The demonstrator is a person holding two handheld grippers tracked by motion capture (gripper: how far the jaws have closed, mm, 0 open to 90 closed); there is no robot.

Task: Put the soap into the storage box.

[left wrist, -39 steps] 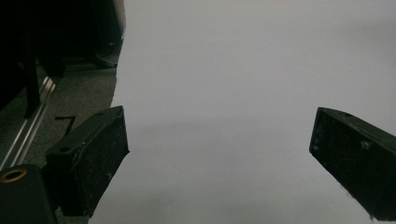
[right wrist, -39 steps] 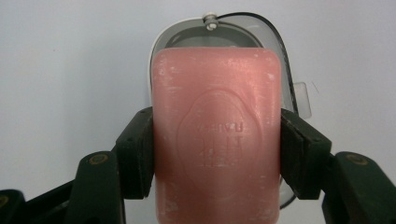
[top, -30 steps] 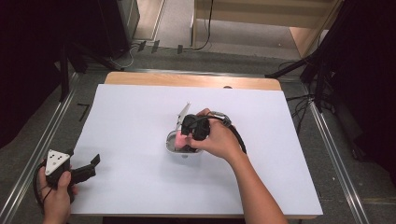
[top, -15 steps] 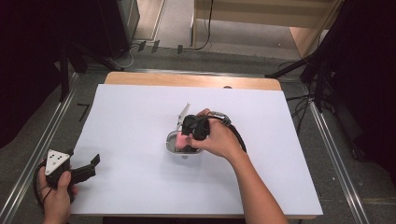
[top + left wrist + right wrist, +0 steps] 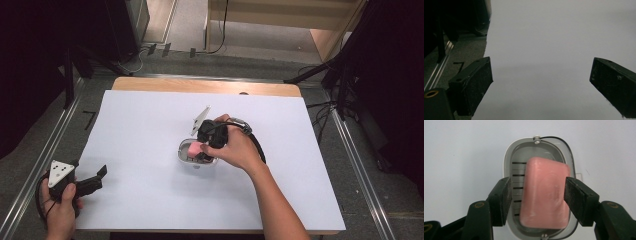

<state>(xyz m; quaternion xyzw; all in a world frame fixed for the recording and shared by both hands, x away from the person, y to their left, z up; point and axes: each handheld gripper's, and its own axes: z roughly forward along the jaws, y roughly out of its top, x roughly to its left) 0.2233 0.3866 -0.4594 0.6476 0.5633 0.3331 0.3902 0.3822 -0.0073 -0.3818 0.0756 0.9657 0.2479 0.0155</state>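
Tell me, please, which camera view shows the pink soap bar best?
The right gripper view: the pink soap bar sits large and unobstructed in its slotted dish, between the open jaws. The high view shows it small, partly covered by the right gripper. The left gripper view faces bare table.

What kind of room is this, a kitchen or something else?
Probably a lab or recording workspace, not a kitchen: a table covered in plain white, metal rails along its sides, cables on the floor, and dark curtains around it.

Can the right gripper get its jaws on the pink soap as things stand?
Probably yes: the right gripper hangs over the soap dish, jaws open on either side of the pink soap; nothing sits between them.
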